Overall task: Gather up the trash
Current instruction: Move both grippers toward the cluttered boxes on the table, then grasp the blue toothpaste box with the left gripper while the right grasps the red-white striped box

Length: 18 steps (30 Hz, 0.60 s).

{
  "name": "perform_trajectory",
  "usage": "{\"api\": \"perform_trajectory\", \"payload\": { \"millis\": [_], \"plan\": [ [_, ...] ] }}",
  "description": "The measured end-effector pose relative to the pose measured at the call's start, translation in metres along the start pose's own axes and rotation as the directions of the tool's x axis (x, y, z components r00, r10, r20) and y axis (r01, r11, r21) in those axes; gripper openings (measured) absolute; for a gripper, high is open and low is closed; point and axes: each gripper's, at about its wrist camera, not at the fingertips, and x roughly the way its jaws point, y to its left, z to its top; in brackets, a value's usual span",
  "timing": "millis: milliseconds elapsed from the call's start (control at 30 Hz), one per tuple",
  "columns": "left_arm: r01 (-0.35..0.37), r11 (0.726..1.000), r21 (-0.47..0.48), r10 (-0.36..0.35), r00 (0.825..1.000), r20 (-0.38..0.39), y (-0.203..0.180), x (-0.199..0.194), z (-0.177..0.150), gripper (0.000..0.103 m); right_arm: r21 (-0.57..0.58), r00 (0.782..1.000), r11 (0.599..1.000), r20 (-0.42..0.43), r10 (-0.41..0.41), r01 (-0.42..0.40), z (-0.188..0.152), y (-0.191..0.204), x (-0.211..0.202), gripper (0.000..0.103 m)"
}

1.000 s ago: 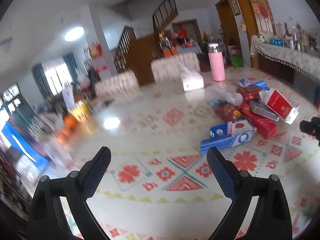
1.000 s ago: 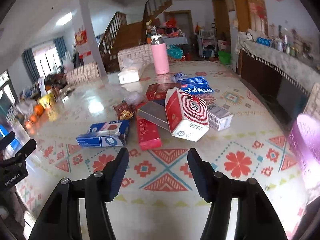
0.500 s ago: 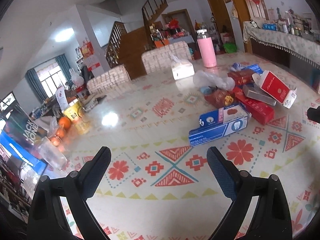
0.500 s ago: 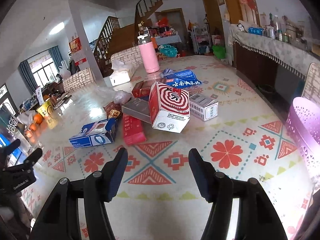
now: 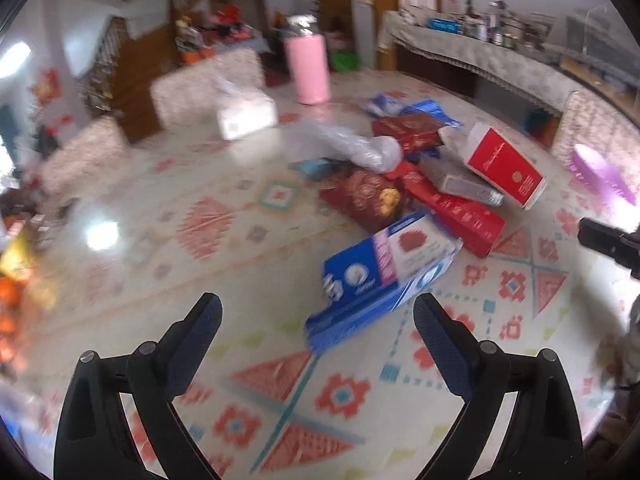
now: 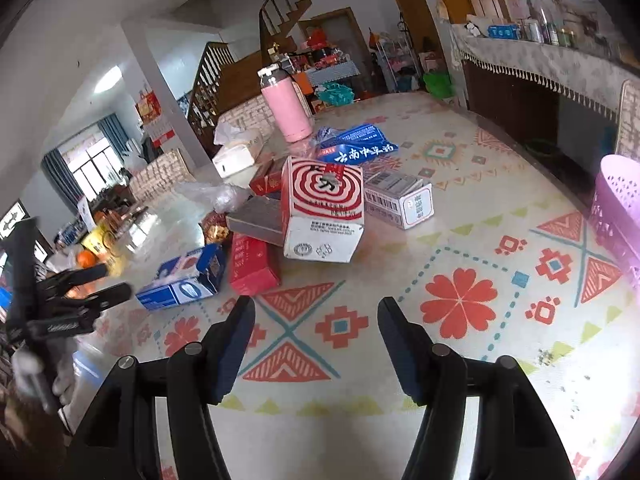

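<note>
A heap of trash lies mid-table: a blue toothpaste box (image 5: 384,272) (image 6: 184,278), a long red box (image 5: 456,210) (image 6: 252,264), a red-and-white spiral box (image 6: 322,208) (image 5: 504,166), a small white box (image 6: 400,198), a snack bag (image 5: 368,196), a clear plastic bag (image 5: 348,146) and a blue packet (image 6: 360,146). My left gripper (image 5: 316,314) is open and empty, just short of the toothpaste box. My right gripper (image 6: 316,322) is open and empty, in front of the red box. A pink basket (image 6: 618,204) (image 5: 600,170) stands at the right.
A pink flask (image 6: 286,108) (image 5: 308,66) and a tissue box (image 6: 236,154) (image 5: 246,114) stand at the back of the table (image 6: 460,356). Oranges and yellow packs (image 6: 92,256) sit at its left end. Chairs and a sideboard (image 6: 540,56) ring the table.
My left gripper has swung right and moved in on the toothpaste box. My right gripper has moved closer to the heap. Both stay open.
</note>
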Motion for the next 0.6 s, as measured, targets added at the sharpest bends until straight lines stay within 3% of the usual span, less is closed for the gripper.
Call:
{"api": "perform_trajectory", "payload": {
  "millis": [133, 267, 433, 600],
  "plan": [
    [0.165, 0.986, 0.003, -0.165, 0.986, -0.021, 0.007, 0.024, 0.024, 0.096, 0.016, 0.999, 1.000, -0.035, 0.024, -0.024, 0.003, -0.003, 0.007, 0.073],
    [0.259, 0.966, -0.028, -0.260, 0.964, -0.049, 0.014, 0.049, 0.039, 0.096, 0.026, 0.999, 0.999, -0.037, 0.033, -0.032, 0.003, -0.005, 0.008, 0.073],
    [0.377, 0.921, -0.099, -0.387, 0.914, -0.120, 0.022, 0.075, 0.037, 0.096, 0.036, 0.998, 0.999, -0.049, 0.036, -0.034, 0.002, -0.007, 0.010, 0.075],
    [0.423, 0.903, -0.074, -0.430, 0.891, -0.149, 0.007, 0.069, 0.023, 0.096, 0.056, 0.998, 0.998, -0.054, 0.041, -0.038, 0.002, -0.010, 0.010, 0.078]
  ]
}}
